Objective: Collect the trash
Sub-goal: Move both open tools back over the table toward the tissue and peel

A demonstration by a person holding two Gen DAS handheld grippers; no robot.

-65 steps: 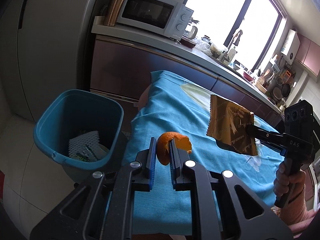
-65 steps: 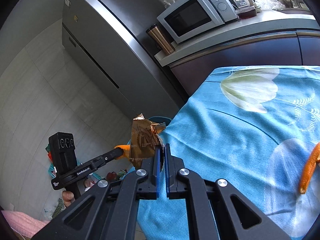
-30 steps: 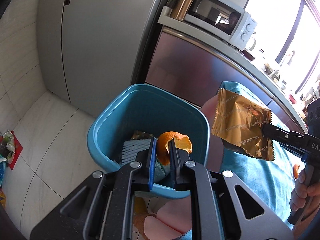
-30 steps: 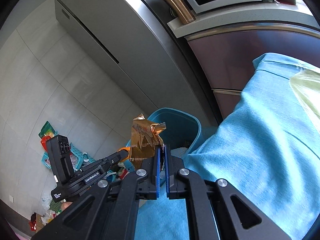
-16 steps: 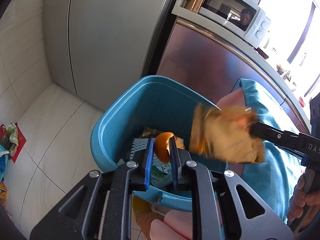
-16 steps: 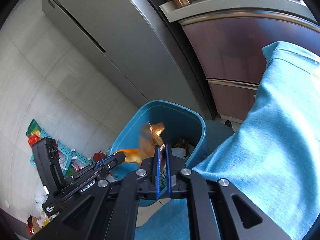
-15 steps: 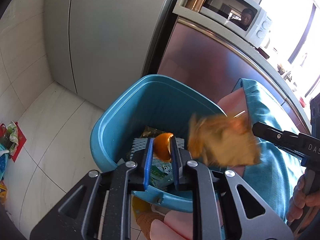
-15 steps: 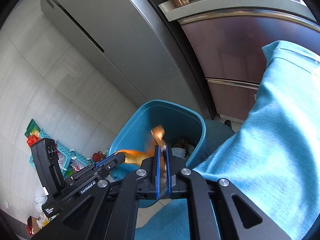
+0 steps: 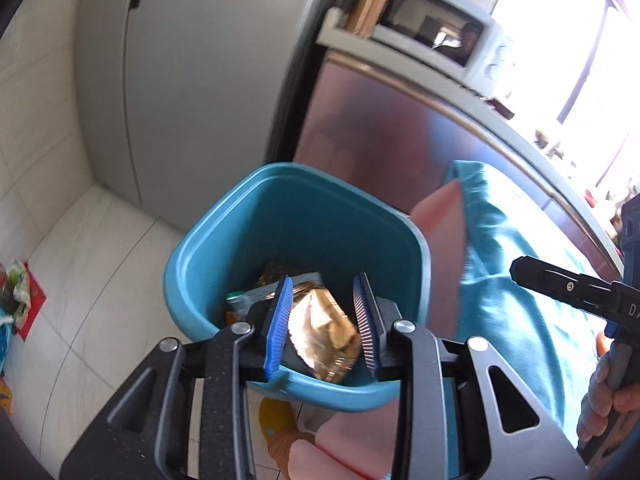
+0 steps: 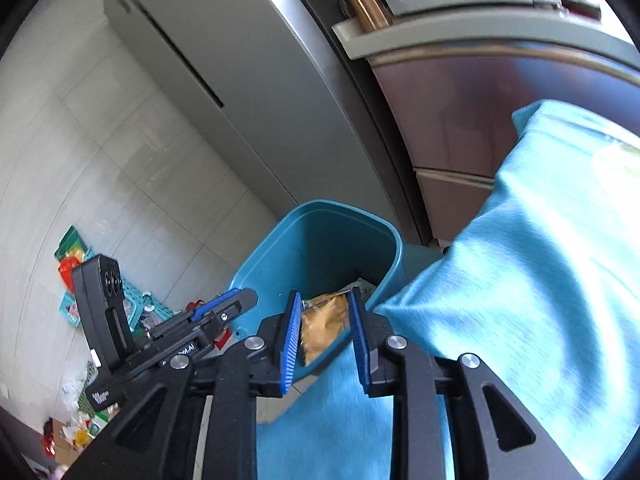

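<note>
Steel fridge (image 9: 192,80) stands behind one blue bin (image 9: 224,240), with one blue-clothed worktop (image 10: 540,280) beside the bin. Two grippers hang over the bin, left gripper (image 9: 325,320) and right gripper (image 10: 325,330) both spread and empty. One gold wrapper (image 9: 320,332) lies inside the bin.

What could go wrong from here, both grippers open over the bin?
1. The left gripper sits low at the blue bin's near rim; pulling back could hook and tip it.
2. The tablecloth hangs against the bin, so the right gripper may snag it.
3. The gold wrapper lies atop the pile and might slide.
</note>
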